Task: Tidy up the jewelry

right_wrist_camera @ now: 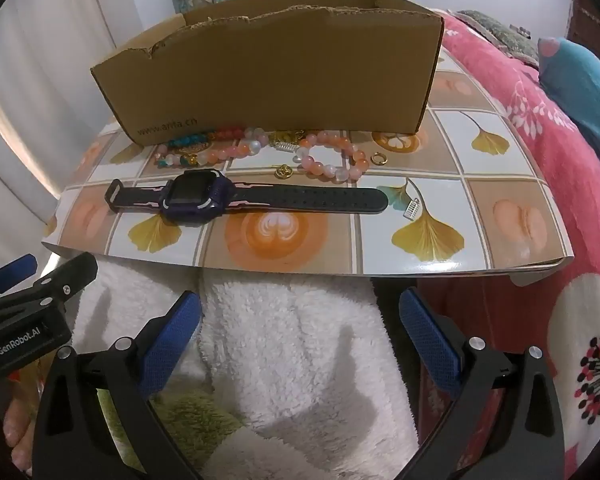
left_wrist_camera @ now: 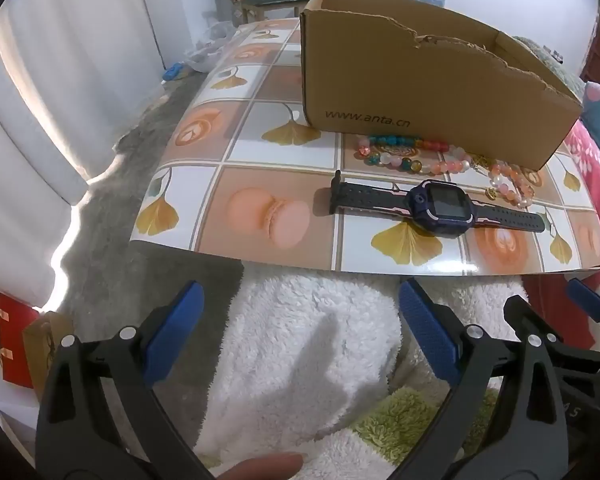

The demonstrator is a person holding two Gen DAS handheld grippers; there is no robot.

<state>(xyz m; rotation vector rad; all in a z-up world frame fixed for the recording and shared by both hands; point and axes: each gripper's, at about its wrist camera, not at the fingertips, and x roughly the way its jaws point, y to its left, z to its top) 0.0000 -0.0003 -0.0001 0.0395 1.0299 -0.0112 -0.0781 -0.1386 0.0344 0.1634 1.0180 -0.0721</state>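
A dark blue watch lies flat with its strap stretched out, in front of the brown box. Pink and colored bead bracelets and small gold rings lie between them, by the box wall.
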